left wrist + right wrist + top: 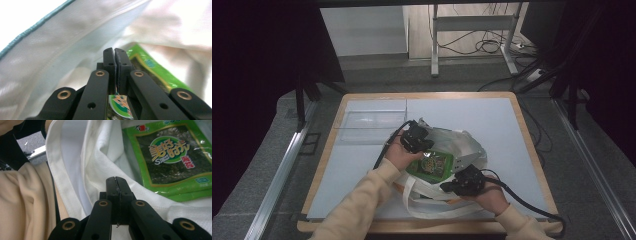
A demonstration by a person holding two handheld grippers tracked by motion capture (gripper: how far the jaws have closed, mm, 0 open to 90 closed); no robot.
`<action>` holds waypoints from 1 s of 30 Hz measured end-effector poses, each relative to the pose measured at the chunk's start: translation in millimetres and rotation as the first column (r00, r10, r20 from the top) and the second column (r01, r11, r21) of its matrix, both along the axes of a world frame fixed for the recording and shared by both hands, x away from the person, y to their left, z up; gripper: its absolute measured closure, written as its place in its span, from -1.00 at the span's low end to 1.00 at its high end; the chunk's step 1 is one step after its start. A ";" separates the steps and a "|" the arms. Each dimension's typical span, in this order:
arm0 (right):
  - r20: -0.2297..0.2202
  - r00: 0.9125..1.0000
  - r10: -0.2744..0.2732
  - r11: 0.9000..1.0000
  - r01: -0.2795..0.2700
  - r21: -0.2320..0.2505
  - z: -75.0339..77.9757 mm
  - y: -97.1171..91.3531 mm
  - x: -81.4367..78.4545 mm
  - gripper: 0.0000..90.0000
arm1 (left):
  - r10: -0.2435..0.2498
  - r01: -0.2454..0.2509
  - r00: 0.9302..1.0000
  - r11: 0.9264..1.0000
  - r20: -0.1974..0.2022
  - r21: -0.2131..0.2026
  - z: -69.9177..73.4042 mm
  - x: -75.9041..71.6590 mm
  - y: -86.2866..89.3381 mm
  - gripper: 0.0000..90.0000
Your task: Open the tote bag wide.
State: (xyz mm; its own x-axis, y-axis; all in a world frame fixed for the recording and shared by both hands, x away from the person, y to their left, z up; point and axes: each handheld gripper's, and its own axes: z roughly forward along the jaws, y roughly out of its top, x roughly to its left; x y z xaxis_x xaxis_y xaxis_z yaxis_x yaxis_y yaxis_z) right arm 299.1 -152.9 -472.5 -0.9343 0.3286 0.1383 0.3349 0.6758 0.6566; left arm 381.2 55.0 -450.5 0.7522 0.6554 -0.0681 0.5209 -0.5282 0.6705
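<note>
A flat green seaweed packet [430,165] is seen lying in the mouth of a white fabric tote bag [462,145] on the pale grey counter [492,120]. The left tongs [422,145] and right tongs [454,187] are both clenched on the bag's cloth.

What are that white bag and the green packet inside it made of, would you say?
The white bag looks like matte woven fabric: a fine grid texture and soft folds show. The green packet seems to be glossy plastic film, with glints on its printed surface.
</note>
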 end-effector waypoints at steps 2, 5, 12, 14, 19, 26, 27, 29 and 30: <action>0.004 1.000 -0.007 1.000 0.007 0.010 2.2 -1.2 0.0 0.97 | -0.016 0.016 1.000 0.999 -0.001 -0.033 4.2 -5.5 4.0 0.98; 0.015 1.000 -0.015 1.000 0.014 0.021 4.4 -2.5 0.8 0.97 | -0.030 0.030 0.999 0.998 0.014 -0.057 11.8 -15.2 12.0 0.99; 0.036 0.999 -0.027 0.998 0.025 0.056 11.7 -6.3 1.0 0.97 | -0.050 0.058 0.995 0.994 0.083 -0.097 28.7 -43.2 32.5 0.98; 0.043 0.999 -0.031 0.997 0.028 0.067 14.5 -7.7 0.8 0.97 | -0.053 0.063 0.994 0.992 0.093 -0.109 32.2 -50.3 38.0 0.97; 0.057 0.997 -0.044 0.995 0.039 0.092 20.7 -11.4 0.7 0.97 | -0.047 0.064 0.991 0.989 0.126 -0.134 37.8 -67.1 55.4 0.97; 0.072 0.995 -0.063 0.992 0.055 0.116 28.1 -16.3 1.6 0.97 | -0.036 0.057 0.990 0.987 0.137 -0.152 35.5 -81.5 77.3 0.97; 0.073 0.995 -0.066 0.991 0.057 0.117 29.1 -17.0 1.6 0.97 | -0.033 0.055 0.990 0.986 0.138 -0.155 35.0 -82.8 79.1 0.97; 0.074 0.995 -0.070 0.991 0.060 0.123 30.7 -18.2 2.1 0.97 | -0.034 0.057 0.989 0.986 0.145 -0.157 34.0 -86.2 84.2 0.96; 0.080 0.994 -0.073 0.990 0.062 0.125 31.7 -19.2 2.8 0.97 | -0.031 0.054 0.989 0.986 0.148 -0.155 33.6 -87.7 86.2 0.96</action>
